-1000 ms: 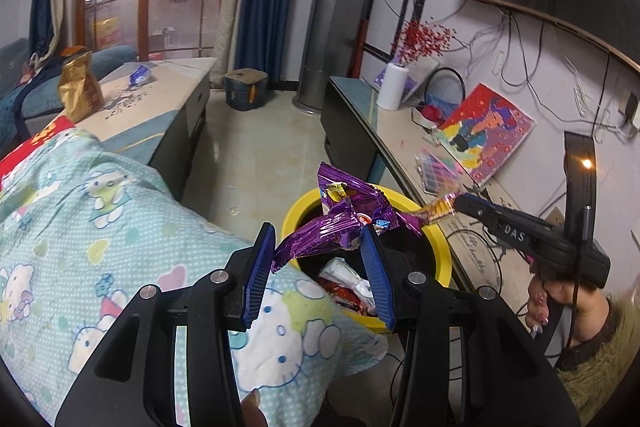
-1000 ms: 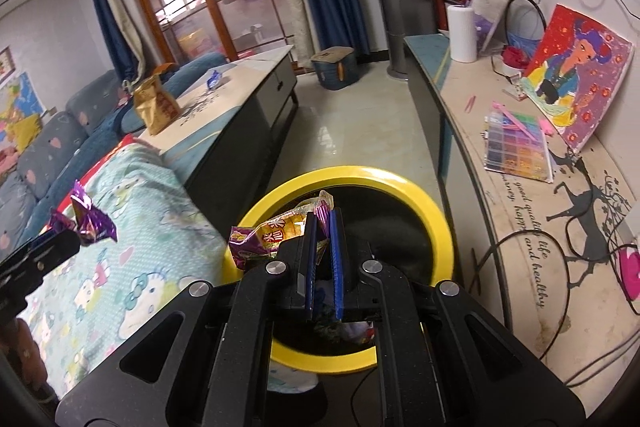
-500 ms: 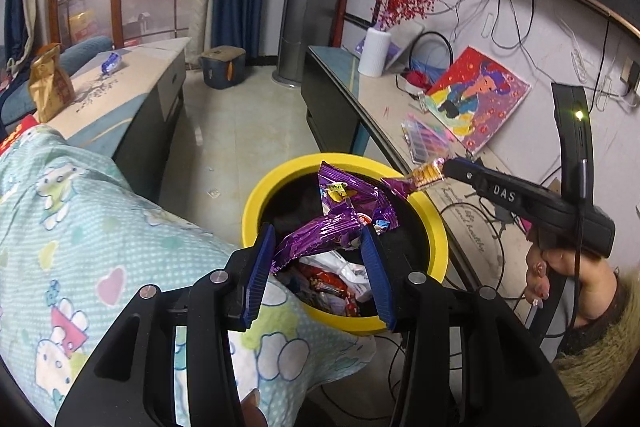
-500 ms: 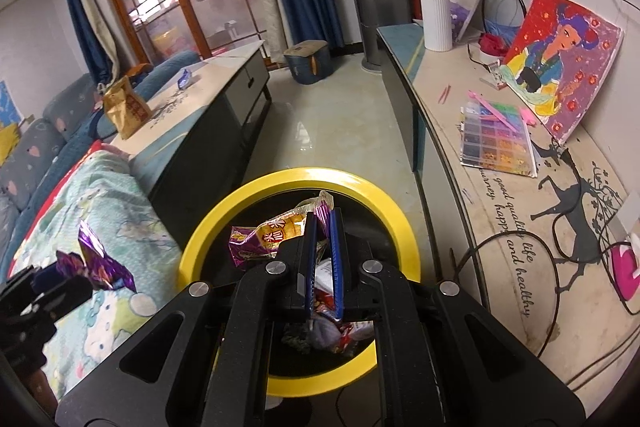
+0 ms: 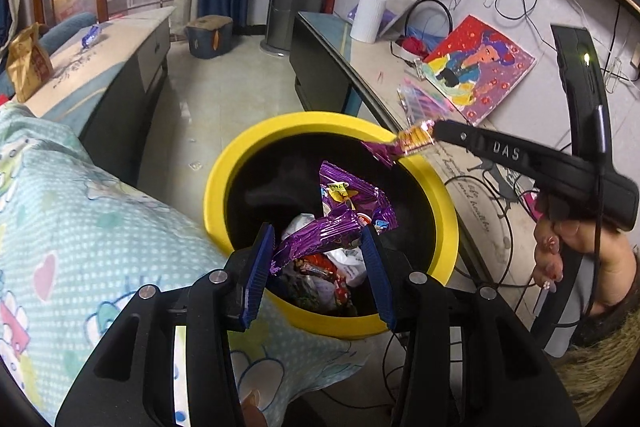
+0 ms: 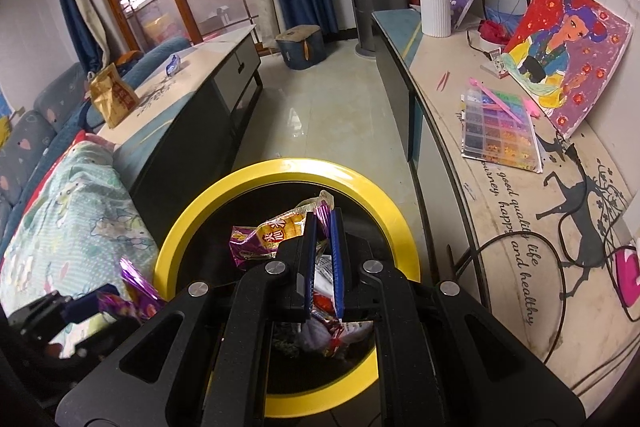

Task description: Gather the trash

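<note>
A yellow-rimmed black trash bin [image 5: 448, 215] [image 6: 396, 231] stands on the floor with several wrappers inside. My left gripper [image 5: 318, 233] is shut on a crumpled purple snack wrapper [image 5: 344, 215], held just above the bin's mouth. My right gripper [image 6: 322, 217] is shut on an orange-and-purple snack wrapper [image 6: 272, 233] over the bin opening. In the left wrist view the right gripper [image 5: 434, 131] shows from the side at the bin's far rim, its wrapper [image 5: 412, 141] sticking out. In the right wrist view the left gripper's purple wrapper [image 6: 134, 287] appears at the lower left.
A cartoon-print blanket [image 5: 80, 227] lies left of the bin. A low grey cabinet [image 6: 188, 107] with a brown bag [image 6: 114, 97] stands beyond it. A long shelf [image 6: 520, 207] on the right carries a bead box, a painting and a white vase. Cables trail beside the bin.
Both grippers have sunk toward the bin, still holding their wrappers. The bin now looms larger in both views, and the left gripper's wrapper hangs over its opening.
</note>
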Demonstrator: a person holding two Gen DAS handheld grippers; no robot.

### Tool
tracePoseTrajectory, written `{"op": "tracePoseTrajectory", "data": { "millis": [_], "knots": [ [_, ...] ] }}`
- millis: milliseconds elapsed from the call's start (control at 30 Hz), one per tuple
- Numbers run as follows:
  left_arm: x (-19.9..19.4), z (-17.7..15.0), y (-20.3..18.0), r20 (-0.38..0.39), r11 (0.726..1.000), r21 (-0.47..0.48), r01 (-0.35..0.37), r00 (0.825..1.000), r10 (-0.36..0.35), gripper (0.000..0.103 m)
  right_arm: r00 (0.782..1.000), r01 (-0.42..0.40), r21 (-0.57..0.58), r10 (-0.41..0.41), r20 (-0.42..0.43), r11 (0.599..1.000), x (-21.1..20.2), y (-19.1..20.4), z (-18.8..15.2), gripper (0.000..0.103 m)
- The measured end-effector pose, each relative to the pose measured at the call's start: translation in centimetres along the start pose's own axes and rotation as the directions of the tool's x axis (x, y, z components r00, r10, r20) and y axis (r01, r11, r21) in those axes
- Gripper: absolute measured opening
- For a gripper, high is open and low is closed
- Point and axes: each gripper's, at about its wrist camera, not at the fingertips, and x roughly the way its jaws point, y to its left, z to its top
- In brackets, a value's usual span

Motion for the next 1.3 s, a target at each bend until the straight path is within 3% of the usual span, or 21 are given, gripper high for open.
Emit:
{"op": "tracePoseTrajectory", "data": {
  "millis": [433,500,600,667,833,1100,1300],
  "knots": [
    [2.6,0.6,-1.0,-0.04,0.999,0.02,0.027,0.999,-0.026,0.047,1.0,-0.019,-0.008,0.019,0.01,1.0,-0.4,0.7,0.9,0.008],
    [2.2,1.0,-1.2,-0.026,1.0,0.015,0.028,0.999,-0.027,0.057,1.0,-0.025,-0.006,0.025,0.017,1.0,-0.8,0.7,0.8,0.017],
    [1.6,1.4,-1.2,-0.01,0.999,0.005,0.033,0.999,-0.032,0.067,0.999,-0.033,-0.005,0.034,0.03,0.999,-1.5,0.6,0.8,0.021],
    [0.9,1.4,-1.2,-0.004,1.0,-0.002,0.017,1.0,-0.017,0.08,0.999,-0.038,-0.002,0.038,0.039,0.999,-2.2,0.4,0.7,0.024],
    [-1.7,1.4,-0.5,0.031,0.999,-0.026,-0.02,0.999,0.021,0.094,0.997,-0.053,-0.012,0.054,0.063,0.999,-4.3,0.5,0.1,0.037],
    [-6.0,1.0,0.6,0.083,0.995,-0.06,-0.079,0.993,0.084,0.097,0.992,-0.07,-0.066,0.076,0.096,0.995,-7.7,1.6,-1.2,0.063],
    [-9.1,0.1,1.3,0.111,0.989,-0.084,-0.124,0.985,0.133,0.097,0.988,-0.084,-0.111,0.097,0.12,0.99,-10.2,3.0,-2.2,0.076]
  ]
}}
